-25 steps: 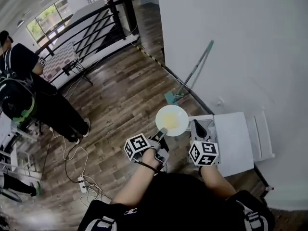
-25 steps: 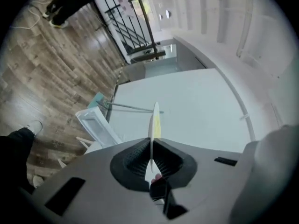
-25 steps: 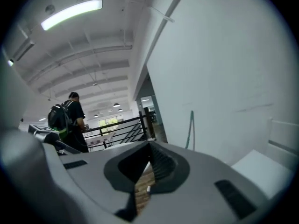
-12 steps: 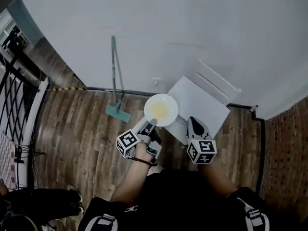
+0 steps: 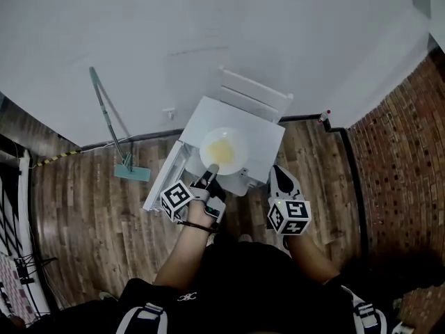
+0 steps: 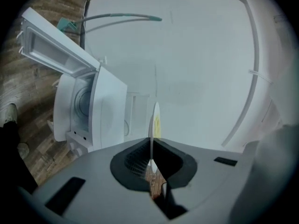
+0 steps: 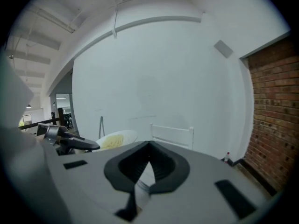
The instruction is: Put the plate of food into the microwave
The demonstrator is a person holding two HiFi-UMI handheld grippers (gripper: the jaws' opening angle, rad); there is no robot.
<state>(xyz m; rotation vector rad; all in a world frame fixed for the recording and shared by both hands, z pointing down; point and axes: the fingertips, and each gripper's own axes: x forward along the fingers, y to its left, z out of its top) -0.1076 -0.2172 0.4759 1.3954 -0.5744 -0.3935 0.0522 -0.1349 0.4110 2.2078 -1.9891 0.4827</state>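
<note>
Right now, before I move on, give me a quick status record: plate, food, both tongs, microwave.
plate: white, rim clamped in left tongs
food: yellow, on the plate
right tongs: shut, holding nothing, apart from the plate
microwave: white, below the plate in head view
microwave door: open, at the left side
plate inside: not yet

1. White wall (image 5: 208, 33): plain, fills the upper head view
2. Wood-plank floor (image 5: 83, 214): dark brown, meets the white wall's base
3. Brick wall (image 5: 403, 145): red-brown, joins the white wall's right end
4. Mop (image 5: 110, 117): teal, leans on the white wall's left part
5. White rack (image 5: 254, 96): stands against the white wall's base
6. Yellow-black tape (image 5: 52, 160): on the floor along the white wall's base, far left
</note>
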